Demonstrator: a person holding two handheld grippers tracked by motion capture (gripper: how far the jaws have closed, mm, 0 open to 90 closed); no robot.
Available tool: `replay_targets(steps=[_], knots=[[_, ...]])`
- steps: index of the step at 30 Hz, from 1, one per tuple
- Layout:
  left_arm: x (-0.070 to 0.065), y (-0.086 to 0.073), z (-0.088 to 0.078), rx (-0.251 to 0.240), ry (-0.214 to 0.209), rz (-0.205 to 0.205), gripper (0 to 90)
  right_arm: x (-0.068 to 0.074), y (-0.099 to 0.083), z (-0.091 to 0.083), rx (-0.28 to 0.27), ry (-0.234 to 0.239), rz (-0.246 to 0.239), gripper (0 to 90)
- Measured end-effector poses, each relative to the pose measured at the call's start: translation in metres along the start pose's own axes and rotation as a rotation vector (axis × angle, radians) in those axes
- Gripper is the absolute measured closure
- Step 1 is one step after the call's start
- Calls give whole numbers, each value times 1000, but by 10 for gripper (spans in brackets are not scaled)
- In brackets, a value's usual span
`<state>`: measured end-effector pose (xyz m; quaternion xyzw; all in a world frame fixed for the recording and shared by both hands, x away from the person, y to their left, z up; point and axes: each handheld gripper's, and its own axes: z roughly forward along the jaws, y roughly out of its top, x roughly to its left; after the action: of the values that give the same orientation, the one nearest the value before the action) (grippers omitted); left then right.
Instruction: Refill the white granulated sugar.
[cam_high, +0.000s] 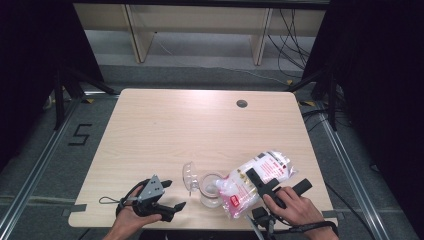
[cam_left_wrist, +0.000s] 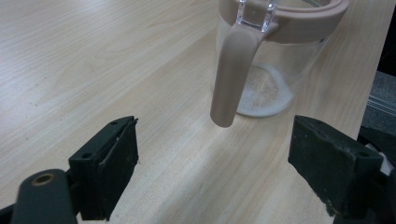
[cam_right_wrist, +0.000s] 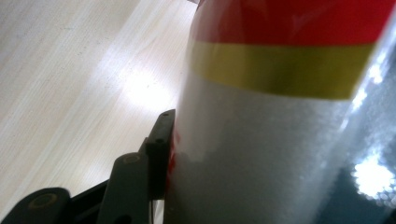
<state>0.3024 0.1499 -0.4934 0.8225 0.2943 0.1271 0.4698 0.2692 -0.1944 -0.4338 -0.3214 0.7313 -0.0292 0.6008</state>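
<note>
White grains already cover the bottom of the jar (cam_left_wrist: 275, 70), while the right gripper (cam_high: 265, 186) grasps the tilted bag (cam_high: 252, 184), mostly full, and the left gripper (cam_left_wrist: 224, 163) waits with jaws released.

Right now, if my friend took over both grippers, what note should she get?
Right gripper: shut on the bag, tipped with its mouth over the jar.
Left gripper: open, holding nothing, resting on the table and facing the jar's handle.
Lid: flipped open.
Done: a little white powder lies in the jar.
Left: probably pour more, set the bag down, close the lid.
</note>
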Motion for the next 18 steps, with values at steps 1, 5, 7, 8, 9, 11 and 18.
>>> replay_targets(steps=[1, 5, 7, 8, 9, 11, 18], knots=[[0, 0, 0, 1, -1, 8, 155, 0, 0, 0, 2, 0, -7, 537], [1, 0, -1, 5, 5, 10, 155, 1, 0, 0, 7, -1, -2, 538], [1, 0, -1, 6, 5, 11, 155, -1, -1, -2, 20, 5, -26, 538], [1, 0, -1, 6, 4, 12, 155, -1, -1, -2, 21, 5, -27, 538], [1, 0, -1, 6, 4, 11, 155, -1, -1, -2, 22, 5, -25, 538], [0, 0, 0, 2, 2, 7, 155, -2, 0, -2, 22, 1, -27, 539], [1, 0, -1, 6, 5, 13, 155, -2, -1, -2, 23, 6, -32, 542]])
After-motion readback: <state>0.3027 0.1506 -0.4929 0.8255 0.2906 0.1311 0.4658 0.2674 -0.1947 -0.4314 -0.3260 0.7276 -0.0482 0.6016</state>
